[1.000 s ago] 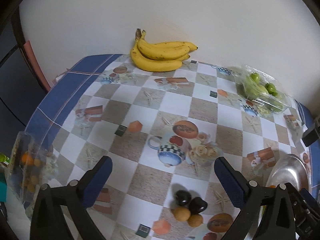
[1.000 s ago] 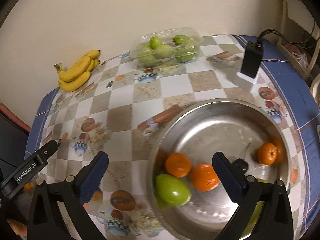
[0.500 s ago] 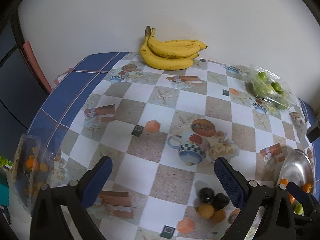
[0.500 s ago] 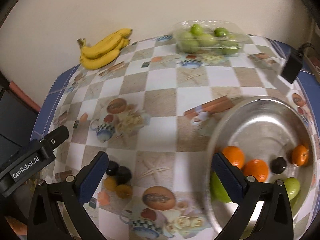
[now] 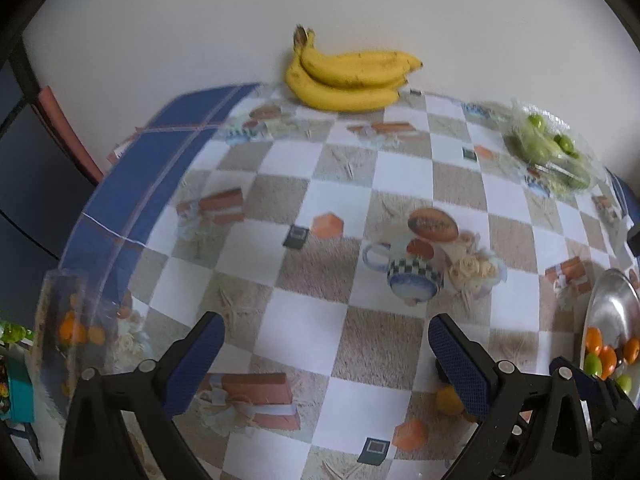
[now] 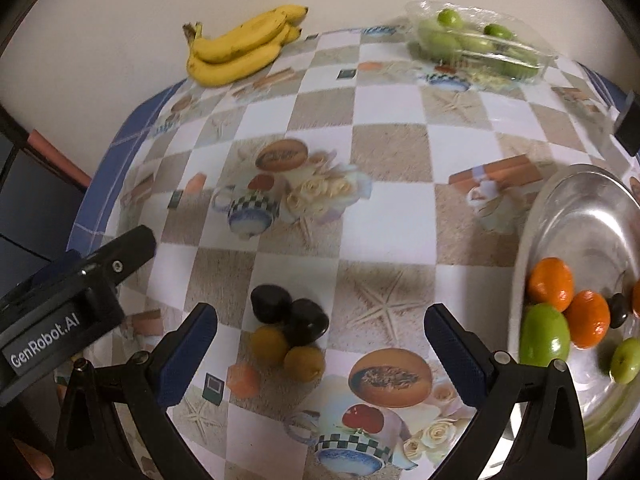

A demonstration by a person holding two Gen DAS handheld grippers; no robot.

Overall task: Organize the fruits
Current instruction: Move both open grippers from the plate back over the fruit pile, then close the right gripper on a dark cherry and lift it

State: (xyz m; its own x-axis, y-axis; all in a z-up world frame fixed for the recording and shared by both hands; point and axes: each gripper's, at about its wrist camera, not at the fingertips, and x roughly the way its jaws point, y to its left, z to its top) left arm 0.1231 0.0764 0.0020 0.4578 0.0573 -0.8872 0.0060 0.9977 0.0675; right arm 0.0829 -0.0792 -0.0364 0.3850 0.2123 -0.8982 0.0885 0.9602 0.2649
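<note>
On the far left of the right wrist view, the left gripper [image 6: 76,292] shows as a black bar with white letters that say "GenRobot.AI". In its own view the left gripper [image 5: 326,354] has its two blue fingers spread wide apart, and it holds nothing. Under it is the table [image 5: 280,184] with a checked cloth full of printed teapots, roses and starfish. At the left edge of that cloth stands a clear bag [image 5: 74,328] with small orange fruits inside. At the back, by the wall, lies a bunch of bananas [image 6: 240,46]. Its long side runs left to right, with the stem on the left and the tips pointing right. The right gripper [image 6: 320,340] is spread wide too, and it holds nothing. Between its blue fingers, nearer the left one, sit four small fruits touching each other: two dark fruits [image 6: 290,314] behind and two yellow-brown fruits [image 6: 286,352] in front. Farther right at the back is a clear plastic box [image 6: 478,42] with green fruits in it. On the right is a shiny metal bowl [image 6: 588,216]. Inside it lie two oranges [image 6: 568,300], a big green fruit [image 6: 544,336], a small green fruit [image 6: 624,360] and a little dark fruit [image 6: 618,310].
</note>
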